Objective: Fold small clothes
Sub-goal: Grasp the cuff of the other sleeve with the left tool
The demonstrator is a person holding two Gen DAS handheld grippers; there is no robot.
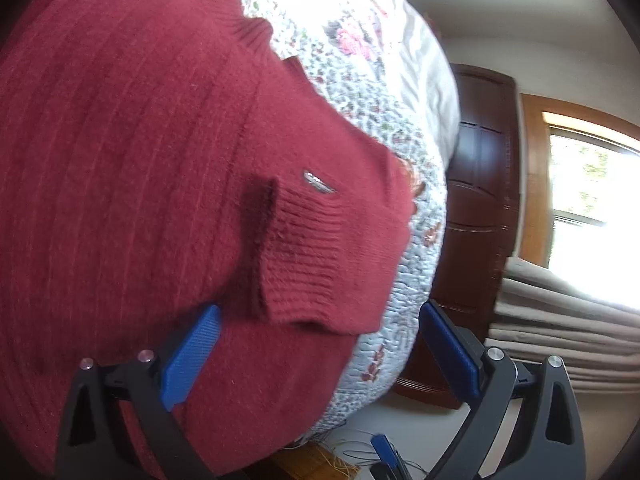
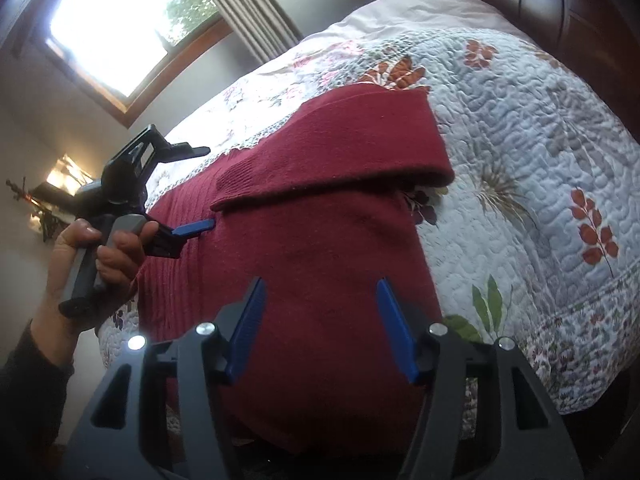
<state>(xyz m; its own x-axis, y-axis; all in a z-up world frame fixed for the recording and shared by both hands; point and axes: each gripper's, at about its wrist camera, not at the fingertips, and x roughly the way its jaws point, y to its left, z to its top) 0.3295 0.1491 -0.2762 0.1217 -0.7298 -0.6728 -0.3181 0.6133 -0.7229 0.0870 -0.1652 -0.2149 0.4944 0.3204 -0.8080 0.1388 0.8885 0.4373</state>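
A dark red knit sweater (image 1: pixel 132 160) lies flat on the floral quilt (image 1: pixel 416 264). One sleeve is folded across its body, with the ribbed cuff (image 1: pixel 308 252) on top. My left gripper (image 1: pixel 320 310) is open just over the cuff's edge, and nothing is between its blue pads (image 1: pixel 192 356). In the right wrist view the sweater (image 2: pixel 320 248) has the folded sleeve (image 2: pixel 360 148) across it. My right gripper (image 2: pixel 322 284) hovers open above the sweater's near half. The left gripper (image 2: pixel 200 188), held by a hand (image 2: pixel 108 256), is open at the sweater's left edge.
The quilt (image 2: pixel 540 152) covers a bed that drops off on the right and near sides. A dark wooden door (image 1: pixel 476 208) stands beyond the bed, with a bright window (image 1: pixel 592 200) and beige curtains (image 1: pixel 560 328) beside it. Loose wires (image 1: pixel 352 452) lie on the floor.
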